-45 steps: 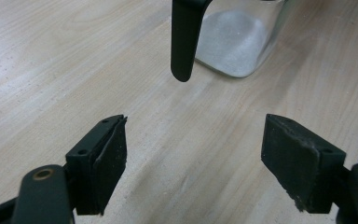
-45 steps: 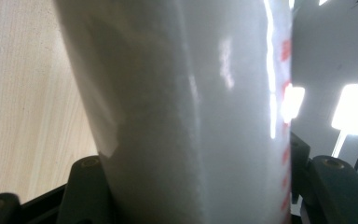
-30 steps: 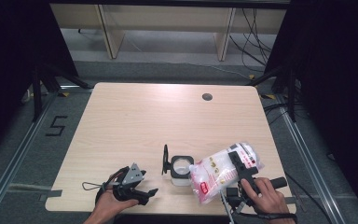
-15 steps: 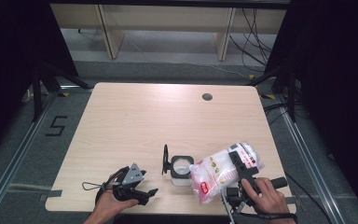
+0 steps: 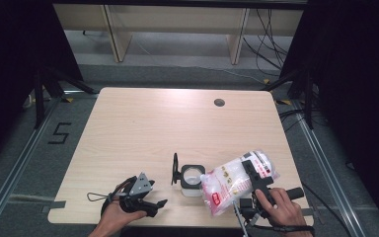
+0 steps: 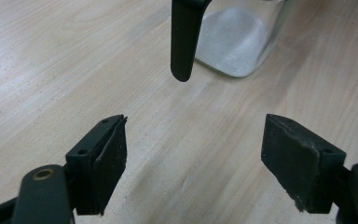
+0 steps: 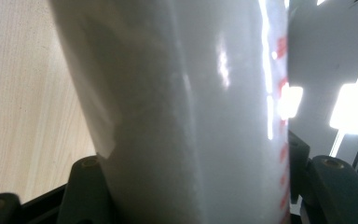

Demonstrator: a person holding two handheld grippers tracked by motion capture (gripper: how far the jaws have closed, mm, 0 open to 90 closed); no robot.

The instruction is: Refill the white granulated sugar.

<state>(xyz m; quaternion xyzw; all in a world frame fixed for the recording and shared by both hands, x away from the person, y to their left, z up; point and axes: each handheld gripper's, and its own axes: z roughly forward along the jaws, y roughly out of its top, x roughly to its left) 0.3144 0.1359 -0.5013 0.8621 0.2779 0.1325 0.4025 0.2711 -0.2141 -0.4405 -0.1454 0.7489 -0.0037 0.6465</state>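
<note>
A person's left hand rests near the front edge of the wooden table (image 5: 128,123), holding the left gripper (image 5: 145,200) low over the bare wood with its jaws wide apart and nothing between them. The left gripper view looks past the two black pads (image 6: 107,154) toward the glass jar (image 6: 235,42) standing just ahead.

At centre, the small square jar (image 5: 191,178) stands upright with its mouth open, its hinged black lid (image 5: 175,168) swung up and away on the left side. The jar's floor already carries a layer of white grains, seen through the glass from the left gripper's camera.

To the right, the right gripper (image 5: 254,173) is clamped across the body of a white plastic bag (image 5: 227,185) with red printing (the bag bulges between both jaws in the right gripper view (image 7: 191,116)). The bag lies tilted, its lower end just beside the jar's rim, its upper end raised toward the table's right edge.

Nothing has shifted over the past second: both hands, the bag's tilt and the jar match the earlier frames. That stillness suggests a steady pour or a pause mid-pour, with the filling apparently only partly done. Whether grains are flowing at this instant cannot be told.
</note>
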